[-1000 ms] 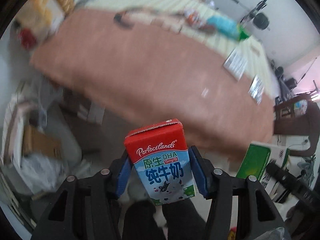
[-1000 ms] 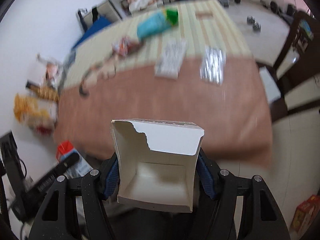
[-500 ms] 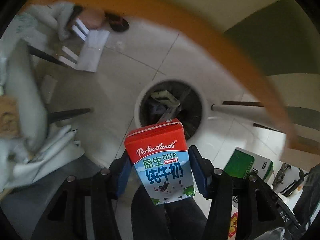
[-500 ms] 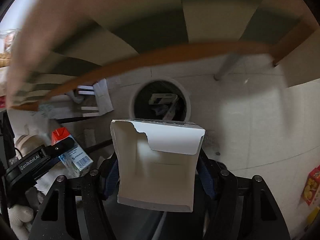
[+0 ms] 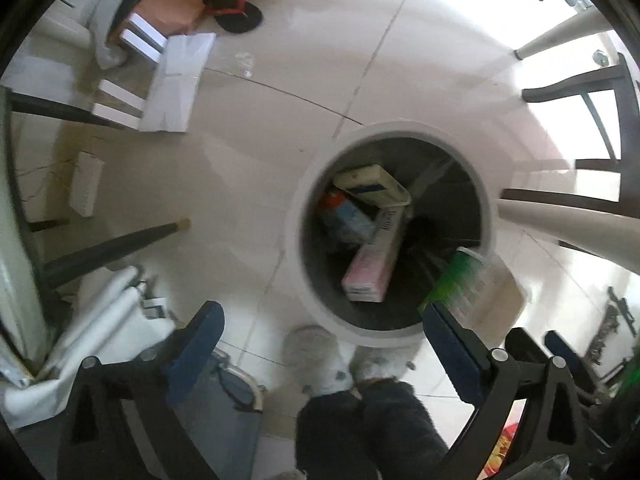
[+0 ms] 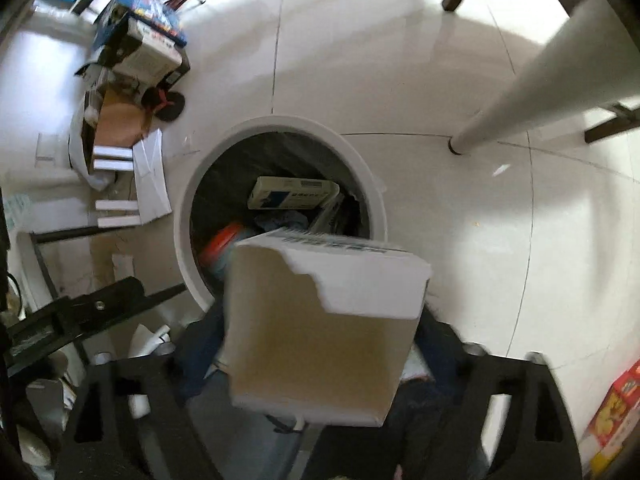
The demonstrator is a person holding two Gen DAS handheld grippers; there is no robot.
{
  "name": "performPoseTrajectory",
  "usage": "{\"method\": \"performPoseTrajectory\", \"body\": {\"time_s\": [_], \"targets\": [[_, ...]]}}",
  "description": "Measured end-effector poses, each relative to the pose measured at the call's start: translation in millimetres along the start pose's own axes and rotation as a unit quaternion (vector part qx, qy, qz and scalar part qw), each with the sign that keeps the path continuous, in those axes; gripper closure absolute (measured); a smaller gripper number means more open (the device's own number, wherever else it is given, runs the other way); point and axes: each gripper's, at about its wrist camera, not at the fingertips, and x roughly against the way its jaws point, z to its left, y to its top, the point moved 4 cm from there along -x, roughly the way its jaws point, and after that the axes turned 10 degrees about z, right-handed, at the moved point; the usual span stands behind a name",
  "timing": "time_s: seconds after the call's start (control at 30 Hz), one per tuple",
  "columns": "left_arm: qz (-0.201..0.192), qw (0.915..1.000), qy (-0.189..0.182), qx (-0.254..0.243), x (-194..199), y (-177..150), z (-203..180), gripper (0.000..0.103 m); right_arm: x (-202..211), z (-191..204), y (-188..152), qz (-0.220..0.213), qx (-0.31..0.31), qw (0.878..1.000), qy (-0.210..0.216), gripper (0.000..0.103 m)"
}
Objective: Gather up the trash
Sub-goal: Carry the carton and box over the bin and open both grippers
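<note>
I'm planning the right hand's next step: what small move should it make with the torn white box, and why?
Probably let go: the torn white box sits in front of the right gripper, over the near rim of the round bin.
</note>
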Motion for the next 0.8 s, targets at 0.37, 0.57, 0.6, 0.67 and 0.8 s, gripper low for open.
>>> {"method": "performPoseTrajectory", "body": {"time_s": [0.37,0.57,0.6,0.67,0.8], "targets": [[-0.051,0.997,0.058,-0.011,44.2,-41.5,10.8,0.001,31.7,9.5,-13.2,-0.012,0.018,0.997,-0.07,0.0],[-0.061,0.9963,0.06,-0.011,71.9,-72.8,7.8,0.001,61.2,15.6,-31.7,-0.017,0.025,0.995,-0.092,0.0],[-0.061,0.9963,0.059,-0.012,76.4,-78.0,7.7,0.001,71.0,15.8,-36.8,-0.02,0.027,0.995,-0.098,0.0],[-0.063,0.9962,0.058,-0.014,87.3,-89.3,6.5,0.001,84.0,16.0,-44.9,-0.023,0.028,0.994,-0.098,0.0],[-0.065,0.9961,0.056,-0.02,111.6,-110.5,3.8,0.001,123.4,16.1,-62.1,-0.032,0.03,0.994,-0.102,0.0]]}}
